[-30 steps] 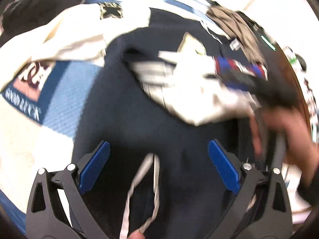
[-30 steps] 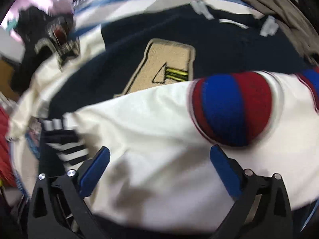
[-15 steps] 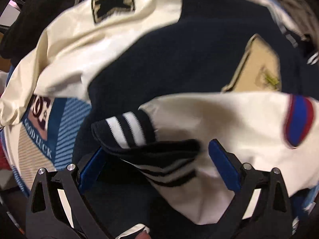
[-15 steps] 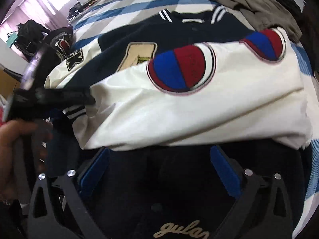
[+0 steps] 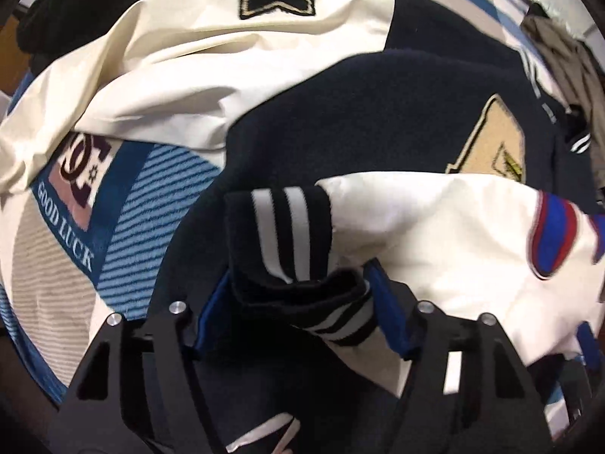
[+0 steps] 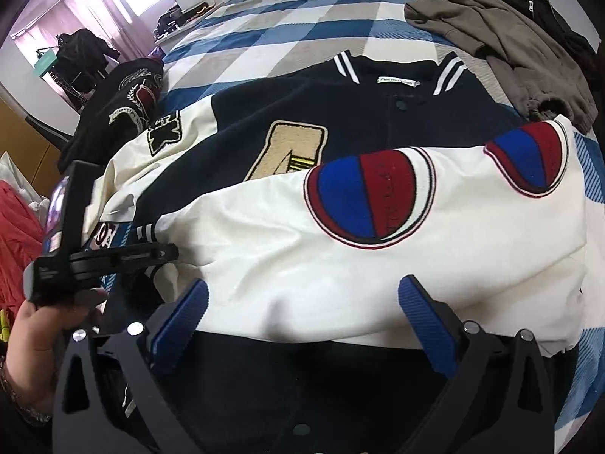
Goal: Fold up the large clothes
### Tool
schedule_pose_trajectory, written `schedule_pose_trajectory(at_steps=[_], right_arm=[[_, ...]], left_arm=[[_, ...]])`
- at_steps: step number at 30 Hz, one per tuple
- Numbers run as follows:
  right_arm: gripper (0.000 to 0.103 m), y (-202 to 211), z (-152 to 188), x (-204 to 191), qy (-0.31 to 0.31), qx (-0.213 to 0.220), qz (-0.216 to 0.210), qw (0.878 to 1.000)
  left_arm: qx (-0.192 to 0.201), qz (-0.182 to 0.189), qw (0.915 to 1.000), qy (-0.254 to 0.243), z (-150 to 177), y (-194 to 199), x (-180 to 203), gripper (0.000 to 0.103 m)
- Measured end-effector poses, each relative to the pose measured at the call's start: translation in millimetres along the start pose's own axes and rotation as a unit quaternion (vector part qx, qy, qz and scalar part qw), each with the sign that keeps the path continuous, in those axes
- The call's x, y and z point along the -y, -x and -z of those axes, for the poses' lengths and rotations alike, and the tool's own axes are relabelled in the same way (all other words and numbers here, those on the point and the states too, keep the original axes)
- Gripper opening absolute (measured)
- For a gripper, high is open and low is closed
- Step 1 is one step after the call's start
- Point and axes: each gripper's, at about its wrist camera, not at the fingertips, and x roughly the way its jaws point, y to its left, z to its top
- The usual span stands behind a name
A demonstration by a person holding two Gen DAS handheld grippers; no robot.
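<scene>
Left gripper (image 5: 298, 295) is pinching the striped cuff (image 5: 287, 234) of the varsity jacket (image 6: 302, 121) lying spread mid-bed on the checked bedspread (image 6: 287, 19), cream sleeve (image 6: 378, 257) folded across its body, while right gripper (image 6: 302, 314) is hovering wide open over that sleeve.

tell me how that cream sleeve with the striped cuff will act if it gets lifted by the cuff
The cream sleeve will probably drape limp from the striped cuff, since it already lies in soft folds across the navy jacket body. Its smooth, faintly shiny fabric may slide easily. The ribbed cuff, bunched between the left gripper jaws, looks thick enough to hold.
</scene>
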Motion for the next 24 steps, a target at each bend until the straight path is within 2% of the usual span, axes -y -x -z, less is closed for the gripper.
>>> schedule_pose_trajectory(at_steps=[6,9,15,16,20,21,23,24], right_arm=[[0.098,-13,1,-13,0.004,-0.014,-0.004,1.000],[0.098,-18,0,-23,0.012,-0.017,-0.006,1.000],[0.098,-29,-1,-46,0.031,-0.026,-0.008,0.999],[0.098,-32,0,-50,0.033,-0.028,-0.007,0.999],[0.098,-44,4,-62,0.041,-0.041,-0.003,0.998],[0.098,-45,4,-65,0.044,-0.041,-0.002,0.998],[0.098,-47,3,-71,0.051,-0.036,0.001,0.998],[0.098,-50,3,-74,0.054,-0.035,0.005,0.998]], left_arm=[[0.013,0.071,0.9972,0.018,24,4,-33,0.066],[0.020,0.091,0.9956,0.007,30,4,-46,0.066],[0.015,0.101,0.9948,0.005,37,-2,-55,0.064],[0.010,0.100,0.9950,0.003,38,-5,-60,0.061],[-0.001,0.102,0.9948,-0.003,49,-8,-87,0.061],[-0.002,0.105,0.9945,-0.006,47,-11,-87,0.062],[-0.002,0.115,0.9932,-0.018,43,-11,-82,0.071],[0.001,0.135,0.9905,-0.024,43,-8,-80,0.083]])
